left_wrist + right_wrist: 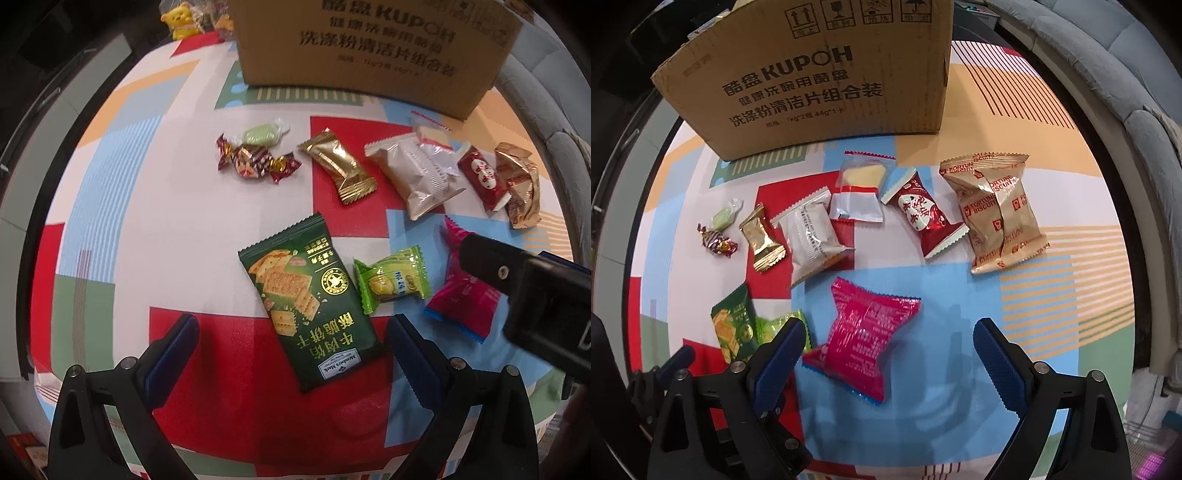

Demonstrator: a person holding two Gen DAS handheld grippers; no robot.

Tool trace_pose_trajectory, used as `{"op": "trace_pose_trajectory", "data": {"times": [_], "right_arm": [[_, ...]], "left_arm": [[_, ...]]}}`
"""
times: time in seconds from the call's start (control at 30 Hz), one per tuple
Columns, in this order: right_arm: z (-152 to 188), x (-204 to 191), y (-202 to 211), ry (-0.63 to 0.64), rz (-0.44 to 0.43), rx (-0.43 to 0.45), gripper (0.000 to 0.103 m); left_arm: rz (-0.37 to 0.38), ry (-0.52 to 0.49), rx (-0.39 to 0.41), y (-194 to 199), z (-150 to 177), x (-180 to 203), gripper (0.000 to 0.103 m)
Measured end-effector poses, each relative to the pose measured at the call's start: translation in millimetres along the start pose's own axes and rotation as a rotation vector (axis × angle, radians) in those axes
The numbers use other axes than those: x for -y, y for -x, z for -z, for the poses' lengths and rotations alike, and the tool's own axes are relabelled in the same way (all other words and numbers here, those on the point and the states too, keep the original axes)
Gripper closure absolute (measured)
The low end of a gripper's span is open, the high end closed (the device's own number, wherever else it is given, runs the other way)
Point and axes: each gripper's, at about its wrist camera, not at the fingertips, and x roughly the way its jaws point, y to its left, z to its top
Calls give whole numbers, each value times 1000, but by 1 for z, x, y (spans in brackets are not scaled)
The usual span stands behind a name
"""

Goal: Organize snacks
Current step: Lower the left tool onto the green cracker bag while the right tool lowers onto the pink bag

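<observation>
Left gripper (291, 343) spread wide over the table (192, 229) with the bright patchwork cloth, holding nothing. Just ahead of it, partly between its blue fingers (173, 347), a dark green flat cracker packet (310, 306) lying on the cloth, closer to the right-side finger. Beside that packet, a small light green crinkly snack bag (393, 282). Farther ahead, a shiny gold wrapped bar (338, 166), a twisted red-and-gold candy (255, 162) and a pale green candy in clear wrap (260, 134). Right gripper (888, 352) also spread wide, holding nothing. Between its fingers, closer to the left-side one, a bright pink puffy packet (864, 332) lying flat, not squeezed by either finger. Ahead of this gripper, a white pillow packet (812, 236), a clear packet with a yellow piece inside (860, 188), a dark red packet with white print (923, 214) and a tan foil biscuit bag (997, 214), all apart from the gripper. Farthest ahead of both grippers, a big brown cardboard box with black letters (812, 85) standing on the table. Past the box, on the left gripper's side, a small yellow bear toy (181, 20).
</observation>
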Motion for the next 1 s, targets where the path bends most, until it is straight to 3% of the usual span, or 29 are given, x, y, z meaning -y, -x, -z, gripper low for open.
{"op": "trace_pose_trajectory", "data": {"times": [0.27,0.43,0.6,0.8,0.93,1.0], "right_arm": [[-4,2,-17,-7,-18,-37,10],[-3,7,-36,-16,-23,-57,24],[0,3,-45,2,-2,-51,26],[7,-4,-45,30,44,-32,40],[12,-9,-37,51,68,-16,59],[14,-8,-33,58,64,-8,60]], "left_arm": [[19,31,-3,-9,-6,-5,3],[18,24,17,-7,-2,-6,7],[21,-1,32,-4,1,-8,14],[24,-18,50,3,6,1,29],[30,-34,65,8,9,3,43],[32,-39,73,9,10,4,52]]}}
